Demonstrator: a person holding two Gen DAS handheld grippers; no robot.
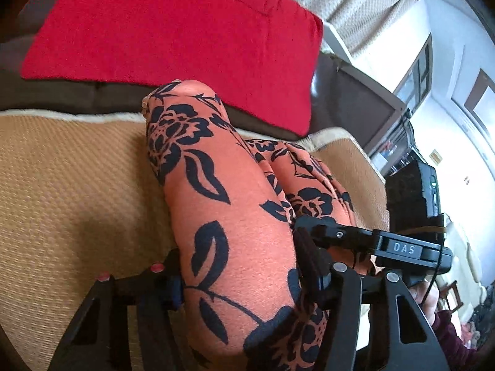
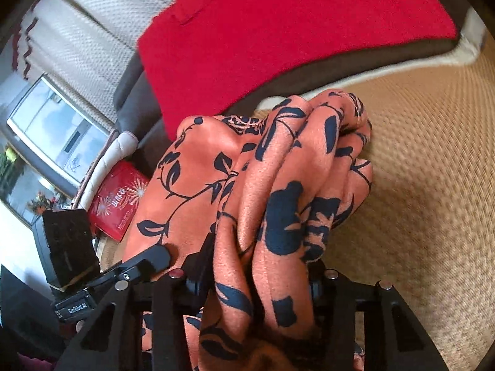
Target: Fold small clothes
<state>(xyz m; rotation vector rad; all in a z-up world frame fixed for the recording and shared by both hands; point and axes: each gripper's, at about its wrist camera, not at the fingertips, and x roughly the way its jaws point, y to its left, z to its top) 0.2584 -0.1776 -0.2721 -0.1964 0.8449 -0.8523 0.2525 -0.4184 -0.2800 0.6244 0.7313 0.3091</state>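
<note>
Left wrist view: item one, orange floral garment [image 1: 222, 204], black flower-and-leaf print; bunched in long rolls, lying on the tan woven mat [image 1: 71, 185] and rising from it into both grippers; nearest landmark, the red cloth [image 1: 173, 31], which lies flat just beyond the garment's far end on a dark brown cushion [image 1: 62, 92]. Item two, left gripper [image 1: 238, 281]; fingers clamped on a thick roll of the garment, one pad on each side of it, cloth filling the gap. Item three, right gripper [image 1: 312, 247], seen here from the side, to the right of the same roll; its black body carries a small label.

Right wrist view: right gripper [image 2: 260, 278], fingers closed on several gathered folds of the garment [image 2: 278, 185]; cloth spills over and hides most of the pads, yet the hold reads as firm. Left gripper [image 2: 173, 259] sits at the left of the bundle, partly covered. Red cloth [image 2: 278, 31] again beyond the garment; tan mat [image 2: 417, 170] to its right; red printed box [image 2: 117, 201] and cream curtain [image 2: 102, 31] off to the left, well apart from the work.

Step in hand, by judgement: garment gathered and lifted in both grippers, not yet spread or folded; next move calls for drawing the two holds apart to open the cloth, then laying it flat on the mat clear of the red cloth; risk, bunched layers staying tangled.
</note>
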